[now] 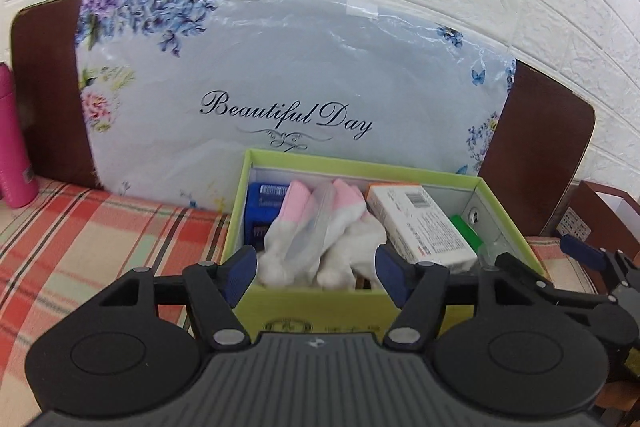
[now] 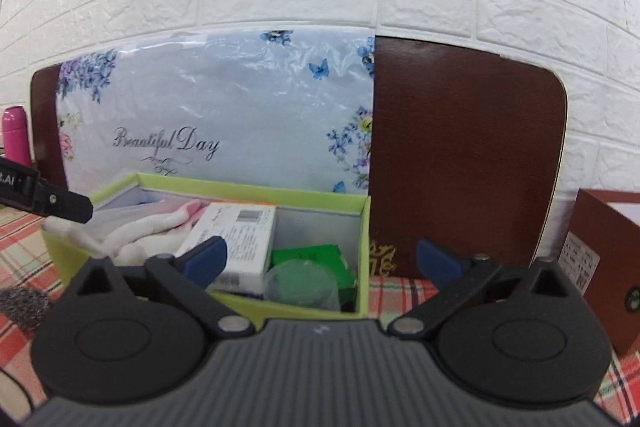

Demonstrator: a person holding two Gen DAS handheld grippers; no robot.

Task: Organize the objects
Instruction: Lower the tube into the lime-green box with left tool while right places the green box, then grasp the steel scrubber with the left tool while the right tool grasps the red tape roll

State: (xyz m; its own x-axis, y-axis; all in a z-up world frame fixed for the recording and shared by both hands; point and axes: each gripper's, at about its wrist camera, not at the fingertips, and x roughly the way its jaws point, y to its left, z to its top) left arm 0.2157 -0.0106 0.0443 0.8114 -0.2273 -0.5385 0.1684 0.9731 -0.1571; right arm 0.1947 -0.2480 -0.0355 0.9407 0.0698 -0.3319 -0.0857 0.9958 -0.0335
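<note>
An open lime-green box stands on the plaid bed cover. Inside lie white socks with pink toes, a clear plastic tube across them, a blue pack, a white carton and a green packet. A clear round container sits in front of the green packet. My left gripper is open, its blue pads level with the box's near wall, nothing held. My right gripper is open wide at the box's right end, nothing between its pads.
A plastic-wrapped pillow printed "Beautiful Day" leans on a brown headboard behind the box. At the far left stands a pink bottle, and a brown carton is at the right. Near the left lies a steel scourer.
</note>
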